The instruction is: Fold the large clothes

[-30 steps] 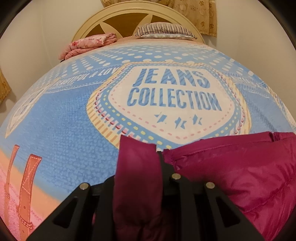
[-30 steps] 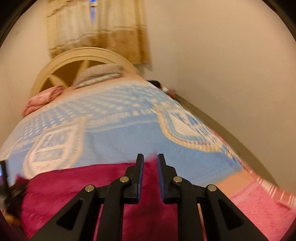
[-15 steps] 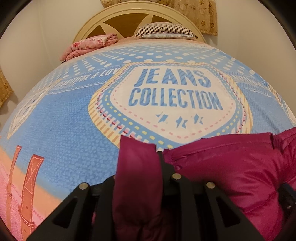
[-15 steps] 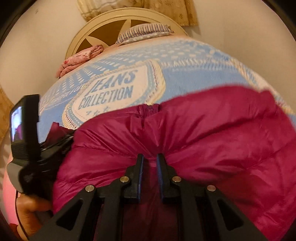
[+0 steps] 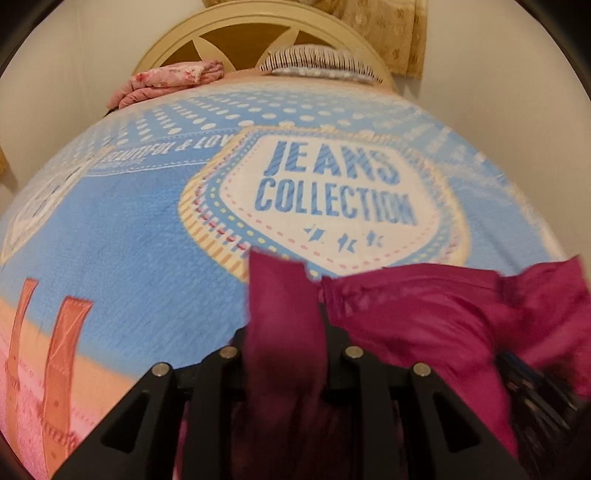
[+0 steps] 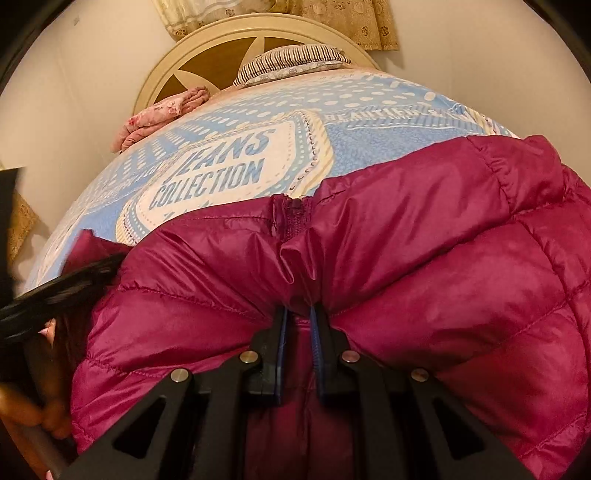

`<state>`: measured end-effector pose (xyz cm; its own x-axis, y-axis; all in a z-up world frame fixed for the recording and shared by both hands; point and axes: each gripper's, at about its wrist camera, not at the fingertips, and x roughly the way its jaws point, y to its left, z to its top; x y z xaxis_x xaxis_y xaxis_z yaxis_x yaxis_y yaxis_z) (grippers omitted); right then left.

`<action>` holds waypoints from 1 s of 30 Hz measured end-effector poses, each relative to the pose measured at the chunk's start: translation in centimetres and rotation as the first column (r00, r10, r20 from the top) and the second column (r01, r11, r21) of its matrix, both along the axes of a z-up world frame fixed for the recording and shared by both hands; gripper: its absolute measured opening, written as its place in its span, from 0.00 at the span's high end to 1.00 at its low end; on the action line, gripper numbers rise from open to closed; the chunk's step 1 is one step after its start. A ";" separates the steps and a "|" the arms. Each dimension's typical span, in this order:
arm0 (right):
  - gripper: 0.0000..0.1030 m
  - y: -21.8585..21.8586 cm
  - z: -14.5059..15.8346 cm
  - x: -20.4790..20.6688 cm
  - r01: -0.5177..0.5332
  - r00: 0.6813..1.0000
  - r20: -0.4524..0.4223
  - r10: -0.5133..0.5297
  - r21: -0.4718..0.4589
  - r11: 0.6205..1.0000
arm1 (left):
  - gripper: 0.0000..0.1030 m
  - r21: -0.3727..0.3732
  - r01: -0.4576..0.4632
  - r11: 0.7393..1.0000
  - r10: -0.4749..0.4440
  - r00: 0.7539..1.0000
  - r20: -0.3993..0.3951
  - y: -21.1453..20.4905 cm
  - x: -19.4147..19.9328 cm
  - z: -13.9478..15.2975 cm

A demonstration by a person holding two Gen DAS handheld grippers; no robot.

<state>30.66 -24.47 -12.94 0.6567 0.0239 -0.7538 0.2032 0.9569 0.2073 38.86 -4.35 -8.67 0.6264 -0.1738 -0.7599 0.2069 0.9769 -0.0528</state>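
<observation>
A magenta quilted puffer jacket [image 6: 424, 258] lies on the near part of a bed; it also shows in the left wrist view [image 5: 424, 317]. My left gripper [image 5: 284, 317] is shut on a corner of the jacket, whose fabric covers the fingertips and sticks up between them. My right gripper [image 6: 298, 314] is shut on a fold of the jacket just below its zipper [image 6: 291, 218]. The left gripper shows as a dark blurred shape at the left of the right wrist view [image 6: 55, 291].
The bed has a blue "JEANS COLLECTION" blanket [image 5: 147, 229]. A folded pink cloth [image 5: 166, 81] and a striped pillow [image 5: 317, 62] lie by the cream headboard [image 5: 255, 26]. Walls stand on both sides, with a curtain [image 5: 388, 29] behind.
My right gripper swung left over the jacket and closed on a fold by the zipper. My left gripper kept its hold and shifted slightly; the jacket bunched up on its right.
</observation>
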 end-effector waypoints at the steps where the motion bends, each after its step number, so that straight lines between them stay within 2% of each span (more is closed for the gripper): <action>1: 0.89 -0.1 0.0 0.0 0.000 1.000 0.001 0.000 0.003 1.000 | 0.66 -0.003 0.003 1.000 -0.003 1.000 0.019 0.7 -1.3 0.8; 2: 0.89 -0.1 0.0 0.0 0.000 1.000 0.002 0.000 0.005 1.000 | 0.63 0.001 0.008 1.000 -0.008 0.999 0.044 1.2 -2.7 1.5; 4: 0.89 0.0 0.0 0.0 0.000 1.000 0.001 0.000 0.007 1.000 | 0.48 -0.001 0.031 1.000 -0.030 0.995 0.091 2.5 -6.0 2.6; 5: 0.89 0.0 0.0 0.1 0.000 1.000 0.001 0.000 0.006 1.000 | 0.45 -0.006 0.033 0.999 -0.033 0.994 0.107 3.0 -7.3 2.9; 7: 0.89 0.0 0.0 0.1 0.000 1.000 0.002 0.000 0.005 1.000 | 0.31 -0.041 0.023 0.999 -0.017 0.992 0.124 5.2 -11.1 2.9; 10: 0.89 0.0 0.0 0.1 0.000 1.000 0.001 0.000 0.005 1.000 | 0.30 -0.132 -0.047 0.990 0.056 0.997 0.061 8.5 -14.5 1.2; 13: 0.89 0.1 0.1 0.1 0.001 1.000 0.001 -0.001 0.001 1.000 | 0.30 -0.225 -0.129 0.966 0.133 0.991 0.000 10.8 -17.4 -0.6; 15: 0.89 0.1 0.1 0.1 0.000 1.000 0.001 0.000 0.002 1.000 | 0.29 -0.277 -0.156 0.948 0.165 0.986 0.009 11.1 -19.6 -1.1; 17: 0.89 0.1 0.1 0.1 0.000 1.000 0.001 0.000 0.002 1.000 | 0.29 -0.297 -0.159 0.942 0.172 0.985 0.017 10.5 -21.1 -1.4; 19: 0.89 0.1 0.1 0.1 0.000 1.000 0.000 0.000 0.000 1.000 | 0.29 -0.305 -0.141 0.942 0.155 0.988 0.024 9.5 -21.7 -1.7; 21: 0.89 0.1 0.1 0.1 0.000 1.000 0.000 0.000 -0.002 1.000 | 0.29 -0.335 -0.094 0.938 0.099 0.995 -0.004 8.3 -21.3 -2.3; 23: 0.89 0.1 0.1 0.1 0.000 1.000 0.000 0.000 -0.002 1.000 | 0.29 -0.376 -0.075 0.924 0.068 0.997 -0.033 7.7 -20.0 -2.7; 30: 0.89 -0.1 0.3 0.2 -0.001 1.000 -0.011 0.001 0.028 1.000 | 0.20 -0.442 -0.085 0.893 0.071 0.996 -0.049 6.8 -15.4 -2.8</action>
<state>30.85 -24.60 -12.63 0.6483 0.0455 -0.7600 0.2050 0.9509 0.2318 23.47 2.41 -11.45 0.6294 -0.4485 -0.6345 0.1224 0.8636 -0.4891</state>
